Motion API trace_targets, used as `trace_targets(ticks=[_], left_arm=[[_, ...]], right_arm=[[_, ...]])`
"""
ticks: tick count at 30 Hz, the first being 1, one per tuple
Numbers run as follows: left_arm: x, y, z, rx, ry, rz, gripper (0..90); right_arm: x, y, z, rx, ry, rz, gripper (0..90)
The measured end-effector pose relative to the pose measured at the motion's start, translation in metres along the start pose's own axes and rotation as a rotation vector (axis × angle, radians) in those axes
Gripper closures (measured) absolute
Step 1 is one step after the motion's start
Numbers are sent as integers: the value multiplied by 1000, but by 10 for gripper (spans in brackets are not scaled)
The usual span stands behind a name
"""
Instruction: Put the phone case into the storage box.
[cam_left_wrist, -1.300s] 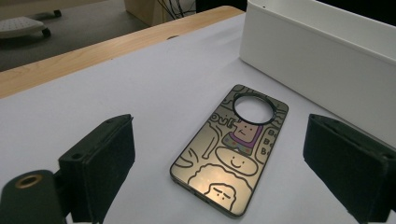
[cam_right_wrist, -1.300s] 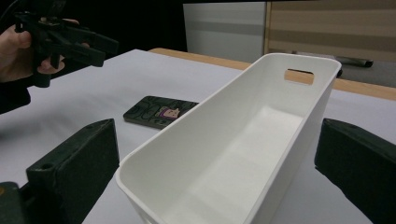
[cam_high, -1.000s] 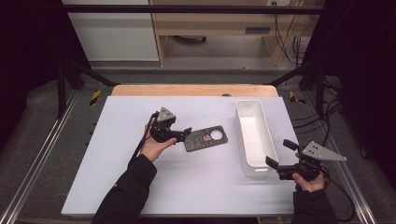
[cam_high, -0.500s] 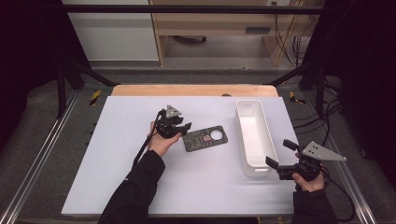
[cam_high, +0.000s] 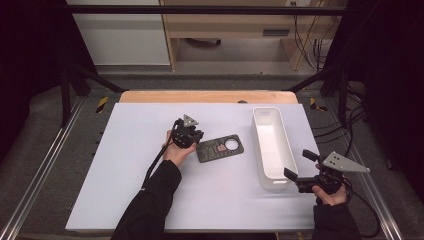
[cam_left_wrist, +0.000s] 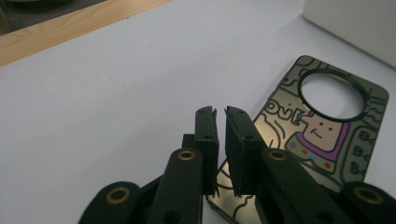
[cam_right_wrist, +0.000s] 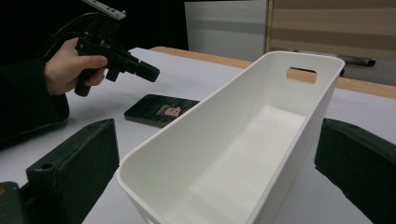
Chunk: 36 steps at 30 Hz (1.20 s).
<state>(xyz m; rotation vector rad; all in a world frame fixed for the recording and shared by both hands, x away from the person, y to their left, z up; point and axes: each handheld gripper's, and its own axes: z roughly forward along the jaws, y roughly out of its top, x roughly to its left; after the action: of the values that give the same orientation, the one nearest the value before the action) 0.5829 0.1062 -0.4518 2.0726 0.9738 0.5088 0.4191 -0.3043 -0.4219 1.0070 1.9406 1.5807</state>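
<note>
On the white table (cam_high: 125, 165) the left tongs (cam_high: 196, 137) hang over the near end of a dark door-hanger card (cam_high: 220, 148), held in the person's left hand (cam_high: 174, 150). From the left gripper view the two black jaws stand almost together, a thin slit of daylight between them, with nothing caught in it; their tips sit above the card's edge, and whether they touch it cannot be told. The card lies flat in the middle of the table, just left of the white bin (cam_high: 272, 145) and apart from it. It carries a round hole near its far end, a cartoon figure in a purple collar with coloured dots, and doodled lettering around it: an "o", a "v" and several "B" shapes can be made out, but no whole word reads cleanly. Over on the right, the right tongs (cam_high: 300, 165) are held in the right hand (cam_high: 330, 192) at the near end of the bin, jaws spread wide, one to each side of the bin's near corner without closing on it. The right gripper view looks straight down the length of the empty bin, with its slot handle (cam_right_wrist: 301, 73) cut into the far wall. A wooden strip (cam_high: 207, 96) runs along the table's far edge.
</note>
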Motion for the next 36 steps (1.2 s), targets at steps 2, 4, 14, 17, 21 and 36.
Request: trace_targets(ticks=[2,4,14,17,21,36], left_arm=[[-1,-1,3,9,2,3,864],[-1,-2,6,16,10,7,883],[4,-8,19,54,34,2,889],[5,-10,22,64,22,0,889],[5,-11,24,81,13,0,889],[0,-16,17,103,-23,34,890]], right_arm=[[0,0,0,0,0,0,2],[0,0,0,-2,0,-2,2],[0,-1,0,2,1,0,2],[-1,0,0,0,1,0,2],[0,-1,0,1,2,0,2],[-1,0,0,-3,1,0,2]])
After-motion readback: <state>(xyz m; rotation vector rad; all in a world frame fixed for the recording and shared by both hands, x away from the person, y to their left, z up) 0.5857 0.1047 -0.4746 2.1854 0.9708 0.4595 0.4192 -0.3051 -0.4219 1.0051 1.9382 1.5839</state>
